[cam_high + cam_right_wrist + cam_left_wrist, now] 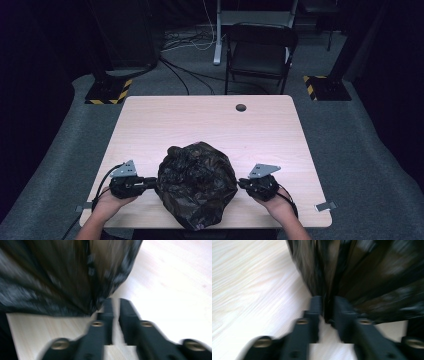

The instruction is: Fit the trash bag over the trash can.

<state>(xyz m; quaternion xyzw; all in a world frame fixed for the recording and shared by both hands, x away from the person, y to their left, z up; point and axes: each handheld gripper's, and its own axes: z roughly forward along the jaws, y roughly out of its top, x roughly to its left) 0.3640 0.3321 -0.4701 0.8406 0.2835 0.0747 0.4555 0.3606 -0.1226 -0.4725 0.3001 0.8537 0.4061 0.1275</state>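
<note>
Right up close in the left gripper view, the left claw [327, 305] has its two black jaws drawn near each other with a narrow slot between them, and a dark fold of the black plastic bag [367, 272] sits in that slot; the blur means I cannot tell whether the pads are pressing on it. Over in the right gripper view, the right claw [115, 305] shows the same narrow slot, but there is pale wood showing through it, the tips sitting just at the edge of the bag [57, 275] with nothing pinched between them. Pulling out to the high view, the left claw [150, 182] meets the bag's left flank and the right claw [242, 183] its right flank, each carried by a hand, the left hand [111, 200] and the right hand [276, 202] coming in from the near edge. The bag [197, 182] is a crumpled, glossy heap sitting on the near middle of the light wooden surface [210, 120]. Farther off, beyond the surface, a dark folding chair [260, 52] stands on the grey floor [360, 150].
</note>
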